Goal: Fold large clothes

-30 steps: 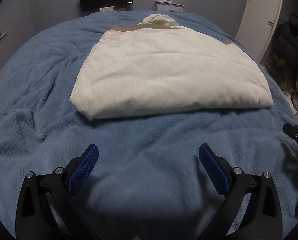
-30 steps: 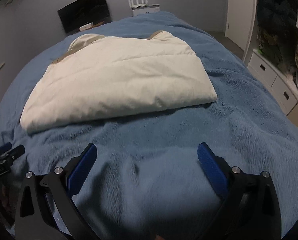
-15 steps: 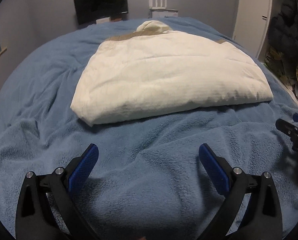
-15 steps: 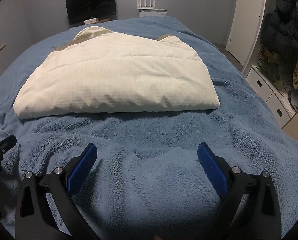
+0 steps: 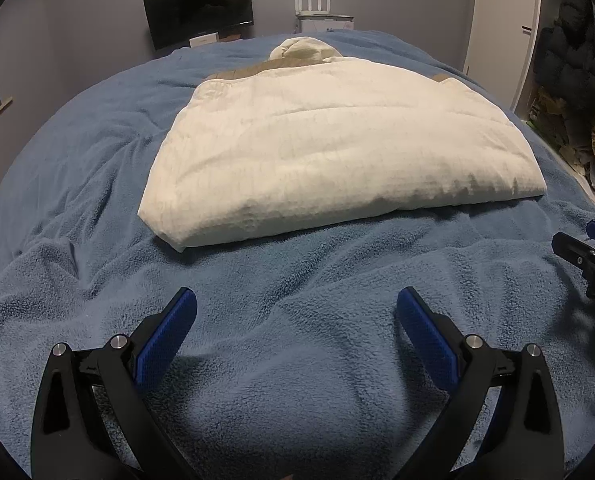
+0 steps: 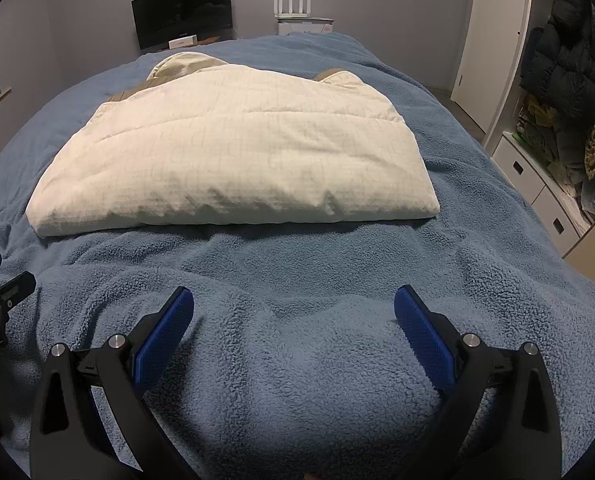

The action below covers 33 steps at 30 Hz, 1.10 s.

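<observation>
Most of the folding looked done: the cream padded coat lay as a compact bundle mid-bed, beyond both tongs, left and right, gaping, empty.

Ahead of both sets of jaws lies a bare stretch of blue blanket, rumpled but low, with nothing standing on it. Beyond that stretch the folded cream jacket bulks across the bed as the one obstacle, its near edge well apart from the jaws. The left gripper and right gripper hang side by side with jaws wide, blanket showing between the two.
</observation>
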Available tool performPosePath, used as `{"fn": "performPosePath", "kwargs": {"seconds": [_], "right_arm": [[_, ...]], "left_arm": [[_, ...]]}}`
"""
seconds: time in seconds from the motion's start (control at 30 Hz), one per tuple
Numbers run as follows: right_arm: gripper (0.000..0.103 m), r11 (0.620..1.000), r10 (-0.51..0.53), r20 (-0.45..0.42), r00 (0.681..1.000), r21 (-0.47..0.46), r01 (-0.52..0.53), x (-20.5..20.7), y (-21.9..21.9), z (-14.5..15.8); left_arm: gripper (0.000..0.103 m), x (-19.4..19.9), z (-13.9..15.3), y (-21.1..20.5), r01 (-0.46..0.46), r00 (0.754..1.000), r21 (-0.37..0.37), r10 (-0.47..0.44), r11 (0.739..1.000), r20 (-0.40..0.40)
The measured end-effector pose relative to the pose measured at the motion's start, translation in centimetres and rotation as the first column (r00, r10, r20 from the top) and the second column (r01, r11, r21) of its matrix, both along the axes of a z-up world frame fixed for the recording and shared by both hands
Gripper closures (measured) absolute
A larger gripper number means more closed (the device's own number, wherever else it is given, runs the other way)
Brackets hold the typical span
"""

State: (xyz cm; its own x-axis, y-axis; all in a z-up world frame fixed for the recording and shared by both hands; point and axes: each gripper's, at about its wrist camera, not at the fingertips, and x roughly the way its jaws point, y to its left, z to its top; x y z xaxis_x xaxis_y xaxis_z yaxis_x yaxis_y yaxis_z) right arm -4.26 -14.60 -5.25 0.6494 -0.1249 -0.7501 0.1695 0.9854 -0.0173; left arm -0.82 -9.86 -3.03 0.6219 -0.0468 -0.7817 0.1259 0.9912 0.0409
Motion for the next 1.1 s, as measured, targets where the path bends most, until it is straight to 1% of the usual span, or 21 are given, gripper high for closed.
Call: {"fn": "performPosePath", "kwargs": {"seconds": [1.1], "right_arm": [[0.008,1.000,0.000,-0.002,1.000,-0.003,0.000,0.03,0.01,-0.12]], "left_arm": [[0.006,0.17,-0.18,0.11,0.002,1.000,-0.005,-0.002,1.000,-0.009]]}}
